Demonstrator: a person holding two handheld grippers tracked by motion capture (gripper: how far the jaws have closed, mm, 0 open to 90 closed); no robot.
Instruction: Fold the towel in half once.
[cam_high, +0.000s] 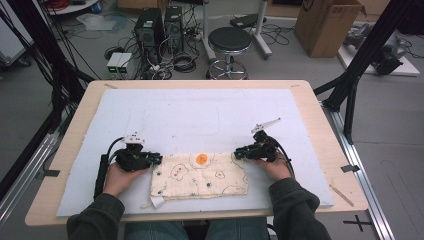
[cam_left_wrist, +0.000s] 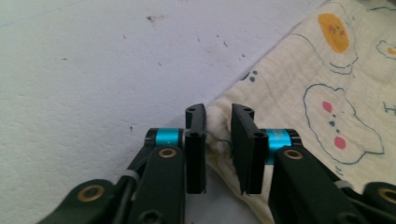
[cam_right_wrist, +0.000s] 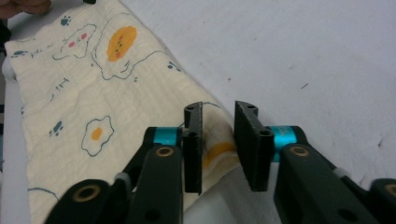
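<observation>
A cream cloth (cam_high: 200, 175) printed with fried eggs and small animals lies folded flat at the front of the white mat (cam_high: 200, 115). My left gripper (cam_high: 159, 159) is at the cloth's far left corner, my right gripper (cam_high: 237, 153) at its far right corner. In the left gripper view the jaws (cam_left_wrist: 218, 112) stand apart with the cloth's (cam_left_wrist: 327, 93) thick folded corner in the gap. The right gripper view is alike: the jaws (cam_right_wrist: 218, 109) are parted around the corner of the cloth (cam_right_wrist: 93, 93), which carries an orange patch. Neither pair presses on the fabric.
The mat covers most of a wooden table (cam_high: 320, 125). Beyond the far edge stand a black stool (cam_high: 229, 42), computer towers (cam_high: 150, 30) with cables, and a cardboard box (cam_high: 325, 25). A black frame post (cam_high: 370, 50) rises at the right.
</observation>
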